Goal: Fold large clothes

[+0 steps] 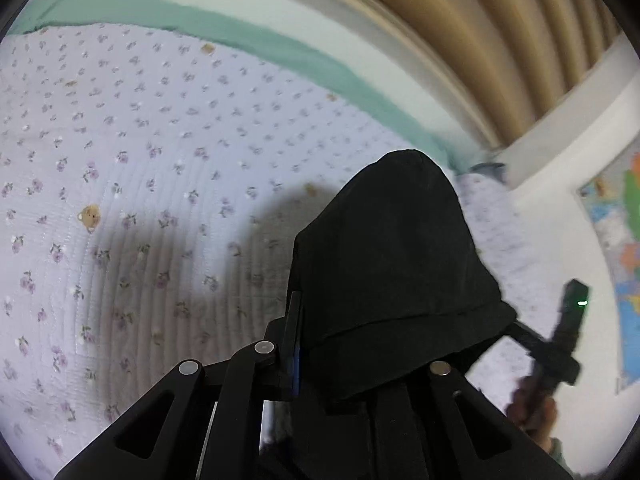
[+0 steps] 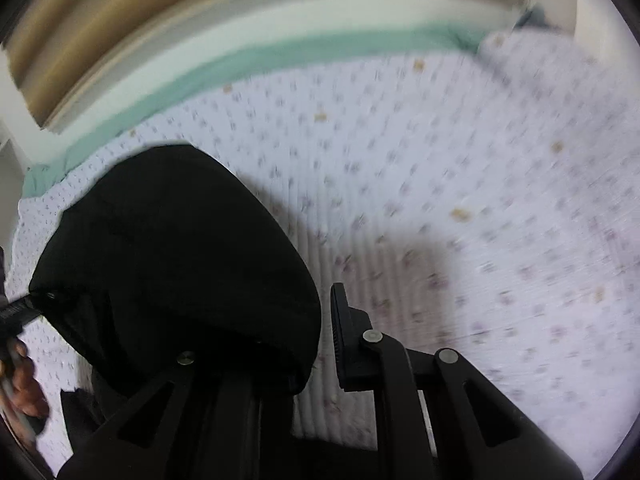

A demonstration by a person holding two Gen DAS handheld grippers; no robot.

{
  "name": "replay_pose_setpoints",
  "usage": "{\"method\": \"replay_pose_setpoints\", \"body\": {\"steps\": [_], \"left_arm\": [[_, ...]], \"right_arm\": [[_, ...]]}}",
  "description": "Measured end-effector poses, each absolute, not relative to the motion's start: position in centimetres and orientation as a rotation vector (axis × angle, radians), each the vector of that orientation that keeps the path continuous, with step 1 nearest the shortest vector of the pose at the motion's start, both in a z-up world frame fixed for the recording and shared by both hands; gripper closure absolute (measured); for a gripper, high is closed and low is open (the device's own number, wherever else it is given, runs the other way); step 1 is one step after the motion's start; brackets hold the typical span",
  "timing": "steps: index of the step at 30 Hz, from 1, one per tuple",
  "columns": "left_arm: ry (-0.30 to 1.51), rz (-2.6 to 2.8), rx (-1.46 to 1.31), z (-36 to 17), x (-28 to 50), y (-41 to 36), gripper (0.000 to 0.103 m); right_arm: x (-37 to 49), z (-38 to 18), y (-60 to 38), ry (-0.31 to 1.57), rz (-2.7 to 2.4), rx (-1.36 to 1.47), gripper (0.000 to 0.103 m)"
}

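Above the floral quilt [image 1: 160,152] on the bed, both claws carry a black garment [image 1: 392,272] bunched over their fingers. The left claw [image 1: 320,344] is clamped on its fabric; the right claw [image 2: 308,336] likewise pinches a dark fold, though cloth hides one finger. Nothing lies spread on the quilt yet. Folding seems barely begun: the garment must still be laid flat, then folded over.

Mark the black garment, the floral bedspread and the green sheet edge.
black garment [image 1: 396,264]: left wrist view, middle of the draped fabric.
floral bedspread [image 1: 160,140]: left wrist view, bare patterned area.
green sheet edge [image 2: 280,60]: right wrist view, middle of the green strip.
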State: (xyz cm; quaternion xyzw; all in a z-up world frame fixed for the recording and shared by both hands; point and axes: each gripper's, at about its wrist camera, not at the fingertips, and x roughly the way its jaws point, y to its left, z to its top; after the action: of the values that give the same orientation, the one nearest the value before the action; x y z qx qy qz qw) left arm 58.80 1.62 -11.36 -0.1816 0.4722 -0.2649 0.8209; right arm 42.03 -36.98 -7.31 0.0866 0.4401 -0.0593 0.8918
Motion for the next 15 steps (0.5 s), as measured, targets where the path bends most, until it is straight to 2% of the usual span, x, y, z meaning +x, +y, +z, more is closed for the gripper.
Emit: {"method": "replay_pose_setpoints", "body": {"steps": [1, 4, 5, 6, 8, 11, 12, 15], "left_arm": [[1.022, -0.564, -0.368, -12.0, 58.8, 1.6, 0.091], [1.211, -0.463, -0.274, -18.3, 60.5, 1.1, 0.087], [1.275, -0.456, -0.272, -21.3, 60.9, 1.1, 0.086], [1.258, -0.476, -0.302, -22.1, 61.0, 1.4, 0.086], [1.249, -0.511, -0.391, -22.4, 61.1, 2.4, 0.085], [1.243, -0.519, -0.347, -21.3, 60.7, 2.2, 0.080], [1.223, -0.521, -0.286, -20.3, 60.2, 1.8, 0.076], [1.167, -0.544, -0.160, -17.5, 58.2, 1.4, 0.060]], "right_arm": [[41.9, -7.8, -36.9, 0.920, -0.126, 0.169, 0.089], [42.8, -11.6, -37.2, 1.006, -0.139, 0.171, 0.089], [43.1, -13.0, -37.5, 1.042, -0.143, 0.182, 0.085], [43.5, -14.6, -37.9, 1.089, -0.163, 0.184, 0.069], [43.6, -17.2, -39.6, 1.142, -0.189, 0.273, 0.051], [43.2, -16.3, -40.1, 1.138, -0.163, 0.290, 0.046], [43.0, -15.9, -39.9, 1.135, -0.152, 0.266, 0.042], [41.4, -14.0, -39.9, 1.133, -0.077, 0.198, 0.039]]}}
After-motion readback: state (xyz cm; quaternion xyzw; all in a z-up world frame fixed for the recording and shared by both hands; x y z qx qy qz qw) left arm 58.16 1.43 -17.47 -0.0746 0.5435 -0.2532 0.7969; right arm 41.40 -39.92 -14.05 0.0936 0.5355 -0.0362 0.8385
